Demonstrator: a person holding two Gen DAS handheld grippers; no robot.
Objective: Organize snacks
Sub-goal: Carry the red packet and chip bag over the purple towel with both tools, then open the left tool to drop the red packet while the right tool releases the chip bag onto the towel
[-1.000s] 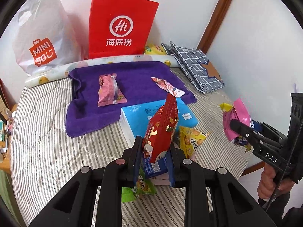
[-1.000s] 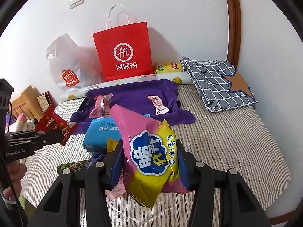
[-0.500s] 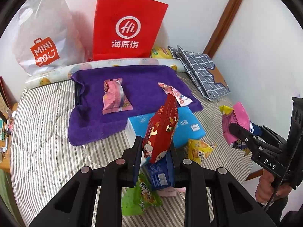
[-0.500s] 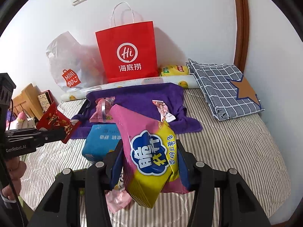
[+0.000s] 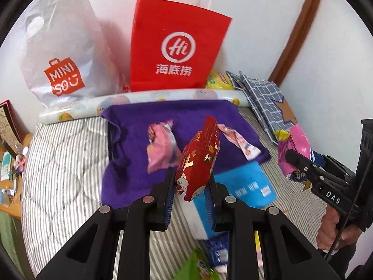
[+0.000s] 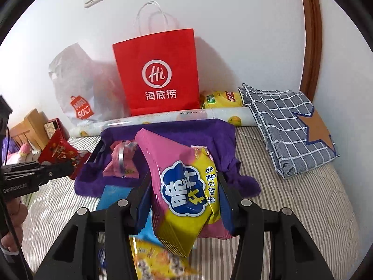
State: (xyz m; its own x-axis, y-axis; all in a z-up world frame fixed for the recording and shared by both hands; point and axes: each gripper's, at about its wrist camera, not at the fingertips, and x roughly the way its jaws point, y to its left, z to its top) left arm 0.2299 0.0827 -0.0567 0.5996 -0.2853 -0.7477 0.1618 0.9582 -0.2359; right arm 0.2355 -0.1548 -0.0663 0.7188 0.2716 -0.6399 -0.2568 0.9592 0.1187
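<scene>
Both grippers have drifted forward over the bed toward the purple towel (image 5: 177, 116), so the red paper bag (image 5: 177, 46) and the white plastic bag (image 5: 63, 53) at the wall look a good bit bigger now. The red snack packet (image 5: 198, 161) in the left gripper (image 5: 190, 200) now sits in front of the towel instead of the blue tissue pack (image 5: 244, 184). From the right wrist, the pink and yellow snack bag (image 6: 184, 193) now overlaps the towel, and the loose snacks by the fingers have slid low and blurry.
</scene>
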